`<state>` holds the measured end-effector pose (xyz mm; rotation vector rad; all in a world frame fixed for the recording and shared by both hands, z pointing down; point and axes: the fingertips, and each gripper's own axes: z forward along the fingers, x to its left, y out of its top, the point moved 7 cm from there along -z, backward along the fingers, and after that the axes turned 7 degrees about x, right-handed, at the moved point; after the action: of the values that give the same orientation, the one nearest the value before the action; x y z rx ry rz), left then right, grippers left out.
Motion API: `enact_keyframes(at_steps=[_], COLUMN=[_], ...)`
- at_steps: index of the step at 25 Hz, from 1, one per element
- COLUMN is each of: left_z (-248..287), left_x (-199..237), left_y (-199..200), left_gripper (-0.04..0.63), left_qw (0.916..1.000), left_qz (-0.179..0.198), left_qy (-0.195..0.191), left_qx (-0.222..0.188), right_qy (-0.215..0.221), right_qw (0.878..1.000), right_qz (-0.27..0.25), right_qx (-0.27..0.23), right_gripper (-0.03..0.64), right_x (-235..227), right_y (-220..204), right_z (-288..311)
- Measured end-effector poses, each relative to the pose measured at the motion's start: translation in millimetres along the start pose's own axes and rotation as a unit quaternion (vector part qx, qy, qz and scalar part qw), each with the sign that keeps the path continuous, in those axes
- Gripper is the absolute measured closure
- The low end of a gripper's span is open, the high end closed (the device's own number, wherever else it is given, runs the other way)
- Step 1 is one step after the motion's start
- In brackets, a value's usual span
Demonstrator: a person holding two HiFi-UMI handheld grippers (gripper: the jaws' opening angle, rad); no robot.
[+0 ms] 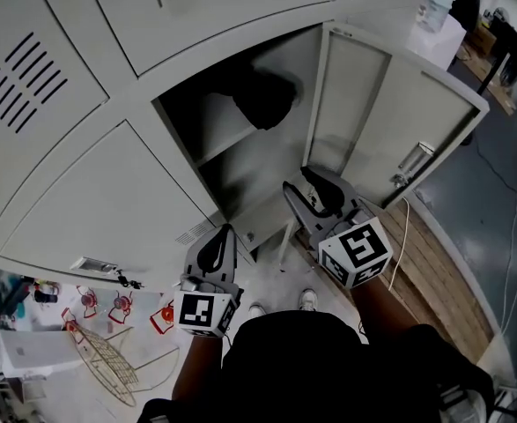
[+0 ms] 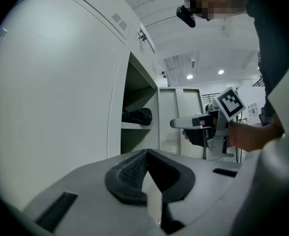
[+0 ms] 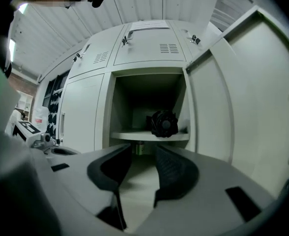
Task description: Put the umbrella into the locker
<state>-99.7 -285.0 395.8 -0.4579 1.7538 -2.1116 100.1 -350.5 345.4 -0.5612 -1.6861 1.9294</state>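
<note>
Already the black folded umbrella (image 1: 262,100) (image 3: 164,123) lies on the shelf (image 3: 149,136) inside the open locker (image 3: 122,107), its round end facing out. The locker door (image 1: 390,122) stands swung wide to the right. The right gripper (image 1: 298,183) (image 3: 142,149) points level at the opening just below the shelf, well short of the umbrella, with its jaws apart and nothing between them. The left gripper (image 1: 225,231) (image 2: 145,151) is held lower, in front of the closed door beside the opening, its jaws closed tip to tip and empty.
</note>
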Motion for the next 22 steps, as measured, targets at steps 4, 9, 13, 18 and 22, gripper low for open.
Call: enact_keyframes(at_steps=[4, 9, 13, 18, 22], left_z=[2, 6, 8, 12, 15], left_x=[0, 0, -4, -8, -13], left_y=[7, 13, 14, 12, 12], left_gripper=[0.597, 0.597, 0.597, 0.597, 0.597], left_qw=[0.9999, 0.9997, 0.9995, 0.9995, 0.9995], left_qz=[0.011, 0.021, 0.026, 0.020, 0.017], left_qy=[0.000, -0.008, -0.014, -0.021, -0.027], left_qx=[-0.004, -0.012, -0.011, -0.010, -0.005], right_qy=[-0.006, -0.032, -0.036, -0.047, -0.056], right_qw=[1.000, 0.999, 0.999, 0.998, 0.998], right_qz=[0.015, 0.013, 0.014, 0.016, 0.023], right_qx=[0.020, 0.018, 0.018, 0.031, 0.025], right_gripper=[0.525, 0.618, 0.620, 0.620, 0.618], right_x=[3, 1, 2, 5, 5], right_y=[-20, -40, -54, -61, -53], right_z=[-10, -23, -30, -36, -37])
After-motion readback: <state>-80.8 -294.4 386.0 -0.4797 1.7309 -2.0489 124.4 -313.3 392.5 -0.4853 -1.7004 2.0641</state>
